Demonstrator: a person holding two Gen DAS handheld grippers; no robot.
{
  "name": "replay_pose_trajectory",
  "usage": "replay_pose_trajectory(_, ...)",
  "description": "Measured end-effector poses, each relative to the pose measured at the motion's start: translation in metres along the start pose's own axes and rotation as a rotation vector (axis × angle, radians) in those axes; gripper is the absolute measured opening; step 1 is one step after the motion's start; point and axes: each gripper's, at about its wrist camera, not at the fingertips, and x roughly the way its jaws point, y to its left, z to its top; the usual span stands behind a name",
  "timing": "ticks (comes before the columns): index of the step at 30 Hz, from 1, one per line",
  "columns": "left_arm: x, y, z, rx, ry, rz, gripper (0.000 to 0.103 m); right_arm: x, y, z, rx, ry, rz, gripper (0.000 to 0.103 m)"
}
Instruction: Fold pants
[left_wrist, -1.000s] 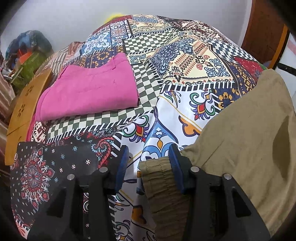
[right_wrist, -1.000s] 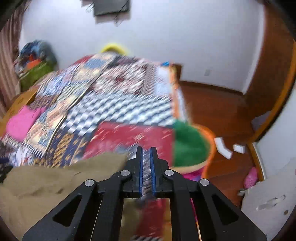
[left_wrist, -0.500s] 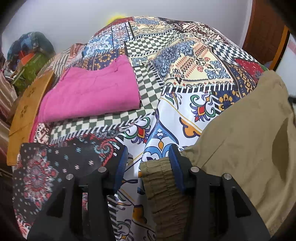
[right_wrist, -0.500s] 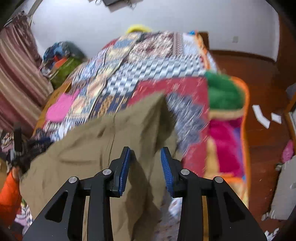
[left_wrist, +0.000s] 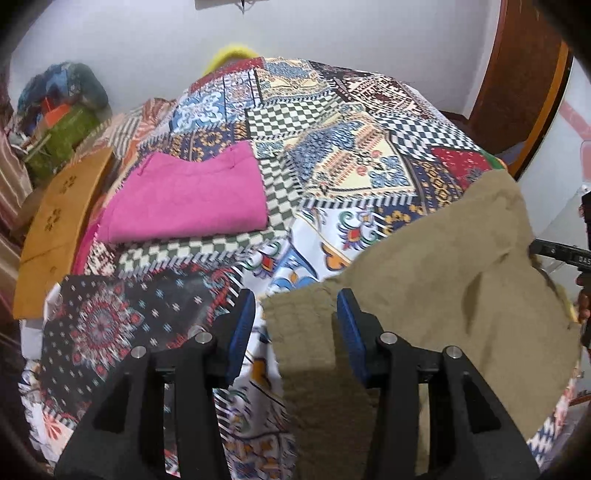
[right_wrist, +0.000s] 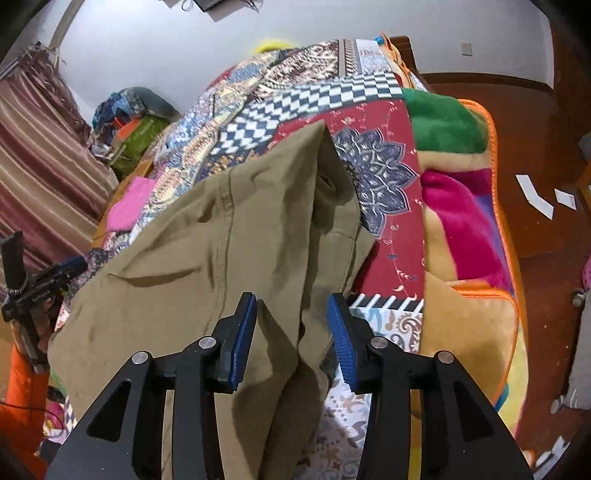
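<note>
Scene: A person folds khaki pants (right_wrist: 207, 258) on a bed (left_wrist: 332, 122) spread with a patchwork quilt; a folded pink garment (left_wrist: 184, 195) lies on the quilt beyond the pants' waistband.
Pants: Draped over the near part of the bed, ribbed waistband at the left gripper, a bunched ridge of cloth rising toward the right gripper.
Left gripper (left_wrist: 295, 325): Fingers part-open around the waistband corner; the cloth touches the right finger, a gap shows at the other, so no firm pinch is visible.
Right gripper (right_wrist: 291, 328): A second ago shut over the far edge of the bed, it now hangs over the pants; its fingers have just been opening, a fold of khaki between them, not pressed.
Meaning: Both grippers look poised to take hold, the fold itself not yet begun.
</note>
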Motion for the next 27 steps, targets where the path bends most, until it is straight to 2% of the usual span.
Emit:
replay_pose_trajectory(2,0.0,-0.005,-0.004,0.004,0.012,-0.004,0.046,0.001,0.0,0.001,0.006,-0.001,0.022,0.038)
replay_pose_trajectory(5,0.003,-0.01,-0.01,0.015,0.033,0.005,0.046,0.003,0.004,0.006,-0.013,-0.025,0.009,0.038)
replay_pose_trajectory(8,0.004,-0.012,-0.015,0.012,0.044,-0.001,0.046,-0.004,0.007,0.011,-0.025,-0.081,0.003,0.034)
replay_pose_trajectory(10,0.005,-0.013,-0.016,0.007,0.049,-0.002,0.046,-0.006,0.011,0.012,-0.044,-0.098,-0.014,0.018)
replay_pose_trajectory(16,0.014,-0.016,-0.022,0.005,0.079,-0.014,0.046,-0.005,0.016,0.0,-0.084,-0.11,-0.047,0.011)
replay_pose_trajectory(21,0.021,-0.015,-0.03,-0.02,0.1,-0.039,0.047,-0.008,0.01,-0.01,-0.095,-0.084,-0.094,0.01)
replay_pose_trajectory(27,0.022,-0.017,-0.04,-0.022,0.109,-0.048,0.048,0.004,0.006,-0.019,-0.097,0.005,-0.148,0.009)
